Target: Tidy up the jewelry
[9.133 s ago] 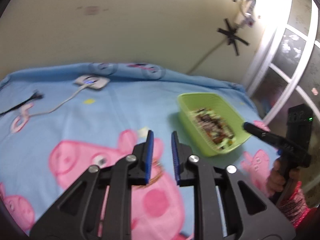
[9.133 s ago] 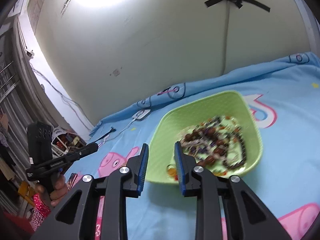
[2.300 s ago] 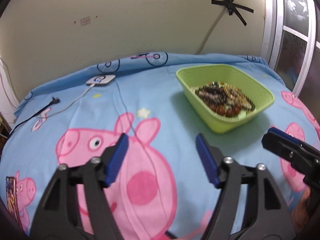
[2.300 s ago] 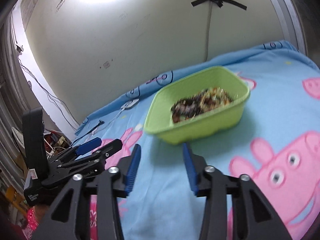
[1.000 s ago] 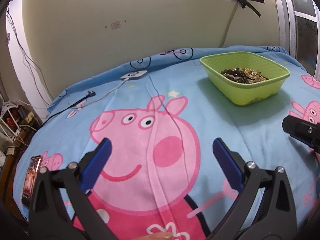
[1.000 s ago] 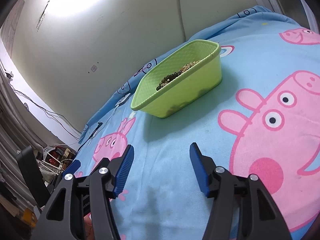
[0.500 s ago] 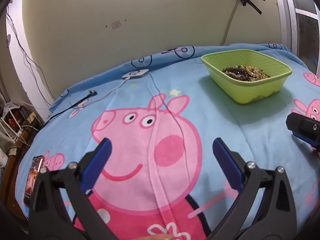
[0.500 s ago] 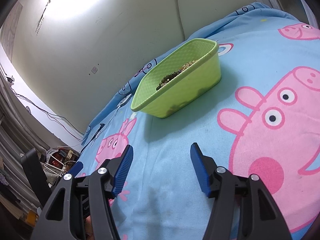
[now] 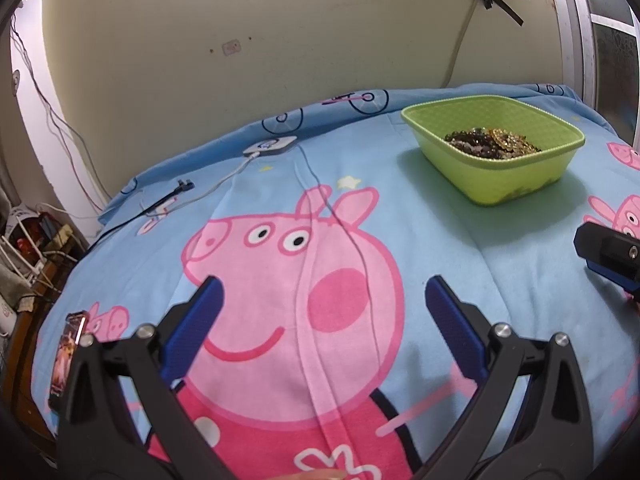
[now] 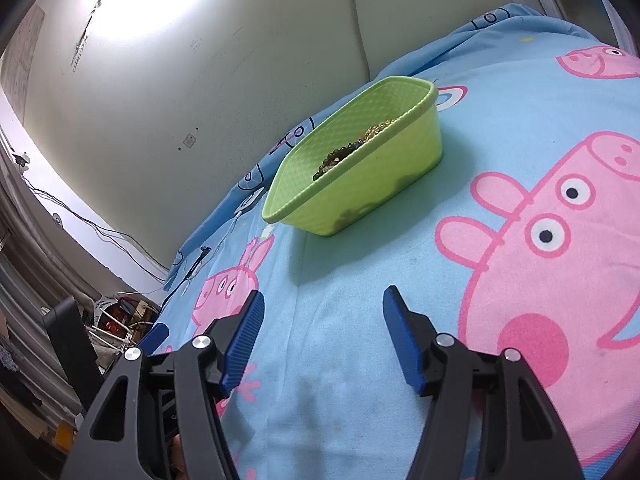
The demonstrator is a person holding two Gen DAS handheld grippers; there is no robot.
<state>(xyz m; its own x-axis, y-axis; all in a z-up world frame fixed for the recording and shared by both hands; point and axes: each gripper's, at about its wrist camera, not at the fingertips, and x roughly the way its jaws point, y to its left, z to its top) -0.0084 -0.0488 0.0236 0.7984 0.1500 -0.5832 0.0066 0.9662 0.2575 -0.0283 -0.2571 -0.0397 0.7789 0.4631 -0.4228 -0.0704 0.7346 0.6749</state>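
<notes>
Jewelry point(image 9: 486, 143), a tangled heap of dark beads with a gold-coloured piece on top, lies inside a lime-green plastic tub point(image 9: 508, 176). That tub sits on a light blue bedsheet point(image 9: 432, 240) printed with large pink cartoon pigs, toward the far right of the bed as the left wrist camera sees it, close to a cream wall.

In that view the left gripper point(image 9: 320, 312) hovers over the near part of the sheet, above a big pig face. Its two blue-padded jaws stand wide apart with only fabric showing between them. At the right edge the tip of the right gripper point(image 9: 612, 258) pokes into the picture, apart from the tub.

From the right wrist camera, the same green tub is seen from its side, beyond the fingers and slightly left of centre, with beads just visible over the rim. The right gripper's jaws are parted, have just been opening a little, and hold nothing; bare sheet lies between them. Neither gripper touches the tub or the jewelry.

Farther left on the bed, a small white charger pad point(image 9: 270, 146) with a white cable rests near the wall. A phone point(image 9: 66, 356) lies at the near left edge of the sheet.
</notes>
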